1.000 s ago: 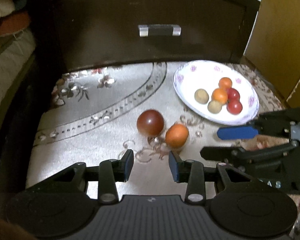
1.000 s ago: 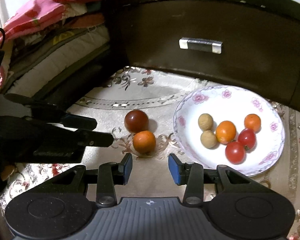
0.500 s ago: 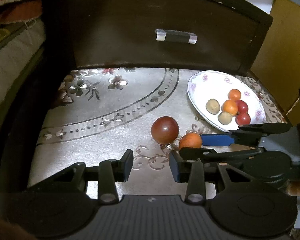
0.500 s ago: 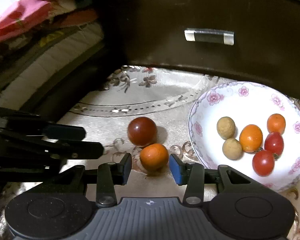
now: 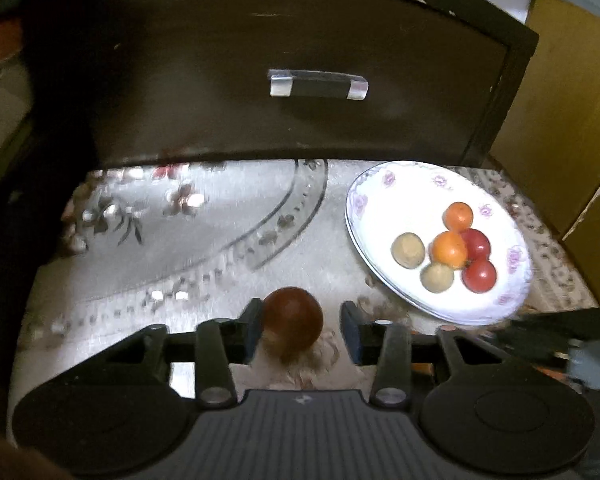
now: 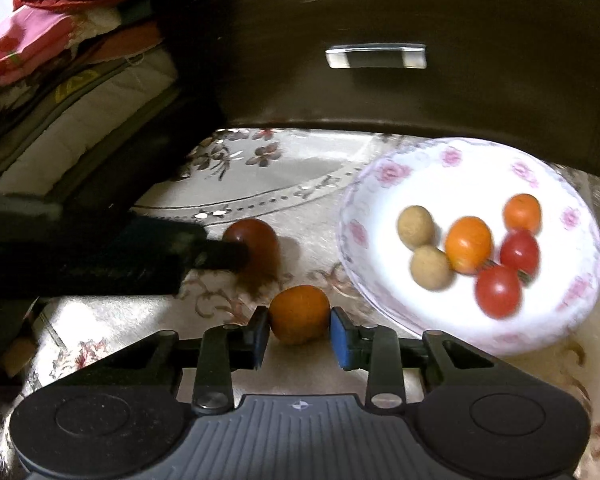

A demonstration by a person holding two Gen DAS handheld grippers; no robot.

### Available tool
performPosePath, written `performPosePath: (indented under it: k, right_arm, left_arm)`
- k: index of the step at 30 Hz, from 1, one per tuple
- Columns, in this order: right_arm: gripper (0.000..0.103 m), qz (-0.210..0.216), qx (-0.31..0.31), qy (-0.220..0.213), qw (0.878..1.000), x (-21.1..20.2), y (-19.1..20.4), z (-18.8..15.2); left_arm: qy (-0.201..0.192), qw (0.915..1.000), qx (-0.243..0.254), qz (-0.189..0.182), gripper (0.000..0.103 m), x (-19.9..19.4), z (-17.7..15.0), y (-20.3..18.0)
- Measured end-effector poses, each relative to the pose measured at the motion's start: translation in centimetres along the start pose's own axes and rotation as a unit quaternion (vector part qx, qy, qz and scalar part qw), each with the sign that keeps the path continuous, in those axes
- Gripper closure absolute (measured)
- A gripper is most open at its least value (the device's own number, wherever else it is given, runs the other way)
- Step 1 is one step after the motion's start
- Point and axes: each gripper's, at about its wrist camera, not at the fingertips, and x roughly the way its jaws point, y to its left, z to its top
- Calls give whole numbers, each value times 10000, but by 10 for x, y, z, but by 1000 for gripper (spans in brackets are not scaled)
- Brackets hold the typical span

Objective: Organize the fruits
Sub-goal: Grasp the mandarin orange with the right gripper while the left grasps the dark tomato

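Note:
A dark red fruit [image 5: 293, 320] lies on the patterned cloth between the open fingers of my left gripper [image 5: 300, 330], touching the left pad. It also shows in the right wrist view [image 6: 256, 246]. An orange fruit [image 6: 299, 314] lies between the pads of my right gripper [image 6: 299, 336], which is nearly closed around it with small gaps on both sides. A white floral plate [image 5: 374, 196] at the right holds several small fruits: orange, red and tan. The plate also shows in the right wrist view [image 6: 452, 160].
A dark wooden drawer front with a metal handle [image 5: 318, 86] stands behind the cloth-covered table [image 5: 180, 240]. Folded bedding [image 6: 80, 80] is stacked at the left. A yellow-brown panel [image 5: 560, 100] stands at the right.
Both grippers moved forward. The left now has the dark red fruit between its fingers. The right has the orange fruit between its pads and has narrowed around it.

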Motion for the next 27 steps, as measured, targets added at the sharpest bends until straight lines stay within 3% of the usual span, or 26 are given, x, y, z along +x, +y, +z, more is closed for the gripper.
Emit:
performPosePath:
  k: [6, 15, 23, 27]
  right_arm:
    - [75, -86, 171, 76, 9998, -12, -9, -11]
    - [74, -61, 301, 37, 9995, -15, -14, -13]
    - [74, -349, 611, -235, 9972, -25, -9, -16]
    - [75, -427, 730, -155, 9963, -28, -9, -20]
  left_arm:
    - [43, 9987, 245, 440, 46, 23, -1, 0]
    - [15, 9986, 292, 429, 57, 35, -5, 1]
    - [122, 9984, 239, 502, 57, 20, -18, -5]
    - [284, 9977, 109, 605, 57, 0, -36, -14]
